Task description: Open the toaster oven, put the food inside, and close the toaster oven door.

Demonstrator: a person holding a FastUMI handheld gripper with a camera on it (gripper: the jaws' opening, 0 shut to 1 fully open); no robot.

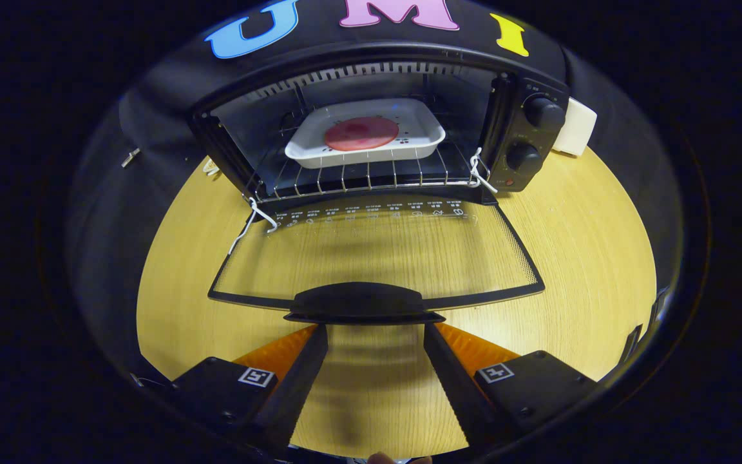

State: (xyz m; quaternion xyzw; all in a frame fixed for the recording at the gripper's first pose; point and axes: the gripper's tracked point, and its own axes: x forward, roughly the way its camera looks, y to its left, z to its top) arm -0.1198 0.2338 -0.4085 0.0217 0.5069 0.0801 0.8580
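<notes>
A black toaster oven (525,138) stands on the wooden table with its glass door (371,258) folded down flat toward me. On the wire rack (358,177) inside rests a white tray (422,132) holding a round red slice of food (361,133). The door's black handle (361,304) lies just ahead of my fingertips. My gripper (376,330) is open, its fingers (310,361) spread to either side just below the handle, with nothing between them.
The oven has two black knobs (542,113) on its right panel. A white box (574,125) stands behind the oven on the right. The round wooden table (590,258) extends on both sides of the door. White cords (252,222) hang at the door hinges.
</notes>
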